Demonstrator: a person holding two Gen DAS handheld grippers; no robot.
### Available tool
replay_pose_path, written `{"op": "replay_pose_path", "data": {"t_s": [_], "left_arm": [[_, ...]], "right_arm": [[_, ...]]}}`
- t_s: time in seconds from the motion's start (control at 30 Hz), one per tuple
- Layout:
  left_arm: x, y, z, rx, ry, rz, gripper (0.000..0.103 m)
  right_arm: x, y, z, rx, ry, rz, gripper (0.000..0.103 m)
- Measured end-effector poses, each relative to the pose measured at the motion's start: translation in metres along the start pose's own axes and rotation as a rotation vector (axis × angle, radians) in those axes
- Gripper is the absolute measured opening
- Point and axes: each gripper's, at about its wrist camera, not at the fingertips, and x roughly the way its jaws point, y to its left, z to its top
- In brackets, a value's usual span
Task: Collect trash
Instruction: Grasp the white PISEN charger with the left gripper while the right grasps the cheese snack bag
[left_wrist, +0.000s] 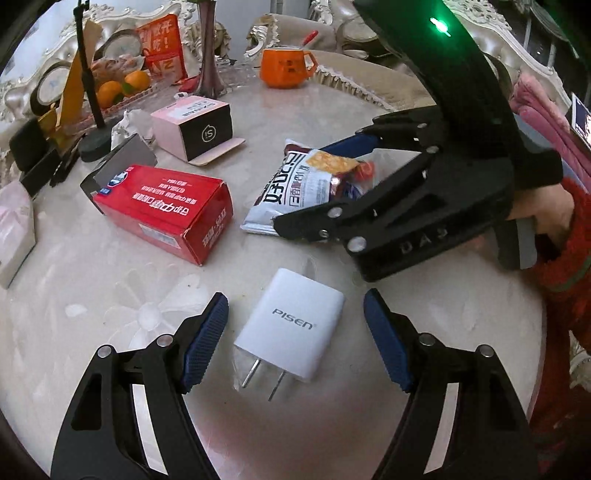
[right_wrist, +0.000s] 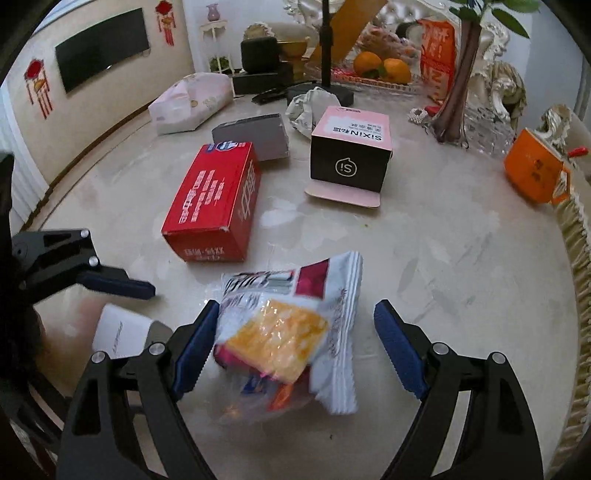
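A white and red snack wrapper (right_wrist: 291, 325) lies on the marble table between the open jaws of my right gripper (right_wrist: 295, 343); it also shows in the left wrist view (left_wrist: 295, 184), where the right gripper (left_wrist: 317, 184) straddles it. A white PISEN charger (left_wrist: 291, 328) lies between the open jaws of my left gripper (left_wrist: 295, 332). A red carton (left_wrist: 166, 210) lies on its side, also in the right wrist view (right_wrist: 214, 206). A pink and black box (right_wrist: 349, 151) stands with its flap open. A crumpled paper (right_wrist: 314, 107) lies behind it.
An orange mug (left_wrist: 286, 66) stands at the table's edge. A fruit tray with oranges (right_wrist: 384, 70), a vase (right_wrist: 458, 92), a black stand (right_wrist: 325, 48), a grey box (right_wrist: 255, 136) and a tissue pack (right_wrist: 192, 99) sit at the back.
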Motion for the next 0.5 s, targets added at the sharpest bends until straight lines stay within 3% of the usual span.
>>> {"op": "replay_pose_path", "data": {"t_s": [0.1,0.13,0.17,0.23,0.5], "left_arm": [[-0.002,0.001,0.0,-0.02,0.001,0.031,0.06],[-0.004,0.002,0.0,-0.033,-0.002,0.038,0.051],[-0.005,0.003,-0.001,-0.04,-0.002,0.041,0.051],[-0.005,-0.002,-0.003,-0.031,-0.005,0.063,0.051],[-0.013,-0.002,-0.012,-0.149,-0.033,0.078,0.05]], "right_arm": [[0.002,0.002,-0.002,-0.022,-0.009,-0.001,0.08],[0.003,0.002,-0.001,-0.02,-0.01,0.005,0.078],[0.004,0.002,-0.001,-0.017,-0.009,0.009,0.075],[0.003,0.005,-0.001,-0.028,-0.019,0.001,0.052],[-0.01,0.006,-0.007,0.021,-0.055,-0.014,0.047]]}}
